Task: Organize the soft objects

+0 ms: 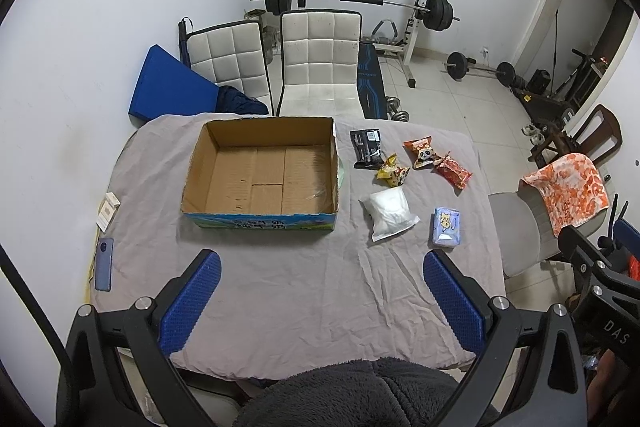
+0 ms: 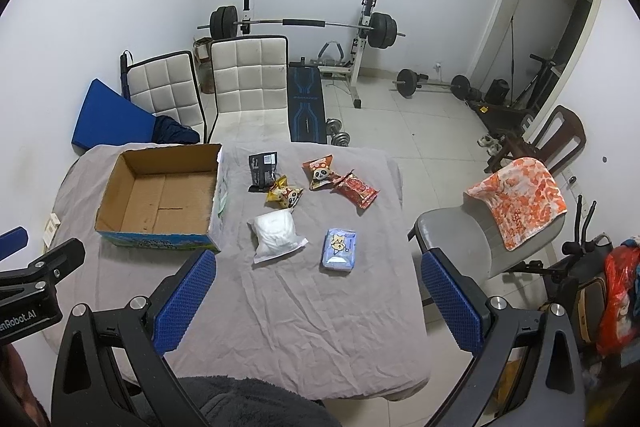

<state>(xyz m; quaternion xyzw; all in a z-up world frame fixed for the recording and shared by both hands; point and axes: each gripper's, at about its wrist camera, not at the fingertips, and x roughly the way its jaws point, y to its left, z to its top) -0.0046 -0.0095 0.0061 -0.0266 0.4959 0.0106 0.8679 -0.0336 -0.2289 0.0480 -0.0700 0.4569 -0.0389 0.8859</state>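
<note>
**Hovering wide over the packets**

Both claws, left gripper and right gripper, gape wide and hold nothing above the grey tablecloth. Ahead lie the white pouch, angled diagonally, and the blue tissue pack, long axis pointing away. The open cardboard box sits left of them.

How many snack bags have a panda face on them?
2. The yellow panda bag lies just past the white pouch. The orange panda bag lies farther right, touching the red packet. None seems hidden; the box looks empty.
</note>
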